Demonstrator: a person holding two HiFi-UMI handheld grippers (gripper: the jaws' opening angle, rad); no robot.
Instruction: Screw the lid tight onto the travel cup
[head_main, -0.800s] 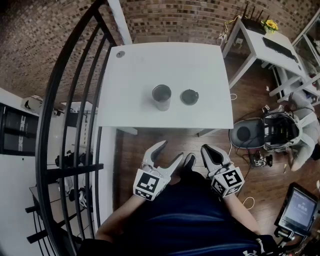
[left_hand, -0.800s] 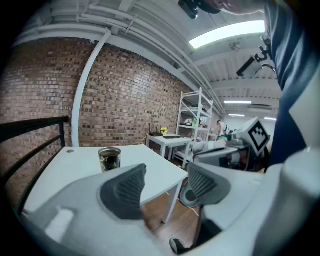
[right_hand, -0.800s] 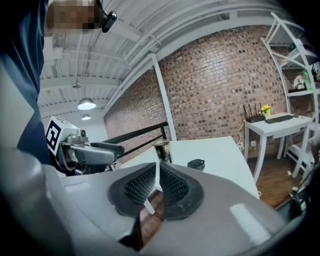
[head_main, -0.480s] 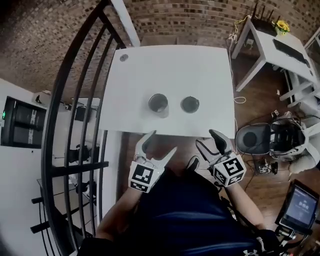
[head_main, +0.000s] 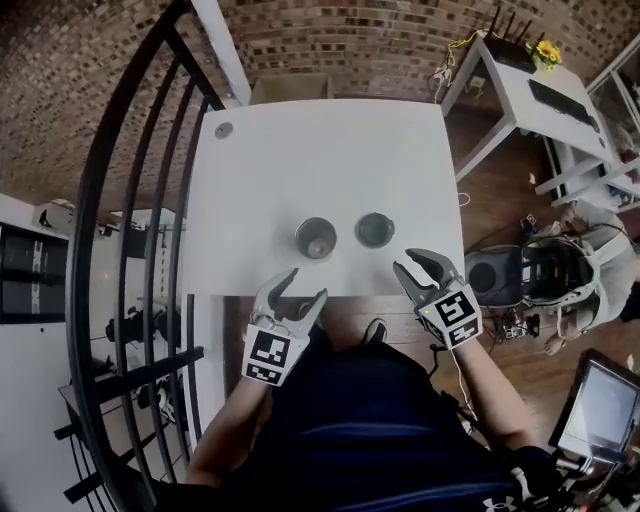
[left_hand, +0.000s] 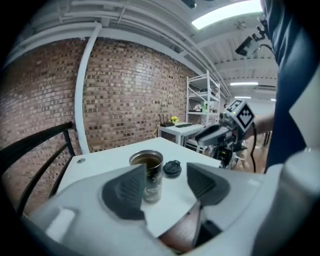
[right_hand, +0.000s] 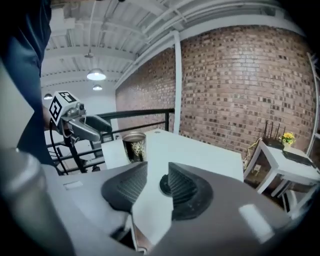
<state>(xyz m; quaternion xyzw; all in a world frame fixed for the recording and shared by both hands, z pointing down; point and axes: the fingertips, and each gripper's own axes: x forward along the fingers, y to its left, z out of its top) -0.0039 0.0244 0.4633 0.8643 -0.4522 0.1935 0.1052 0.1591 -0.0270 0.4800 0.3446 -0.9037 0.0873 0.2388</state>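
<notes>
One open cup (head_main: 316, 238) and one loose lid (head_main: 375, 229) stand side by side but not touching, near the front edge of one white table (head_main: 300, 150), the lid to the cup's right. Two grippers hang just short of that edge, the left gripper (head_main: 300, 288) before the cup and the right gripper (head_main: 410, 264) before the lid, both tilted somewhat downward. Only the head view shows the black railing (head_main: 130, 200) at the left and the person's dark shirt (head_main: 370, 420). The right gripper view shows a pattern on the cup's side, and the lid half hidden behind one pad (right_hand: 185, 187). The left gripper's jaws stand well apart and empty. The right's are nearly together, leaving a narrow gap, and grip nothing.
</notes>
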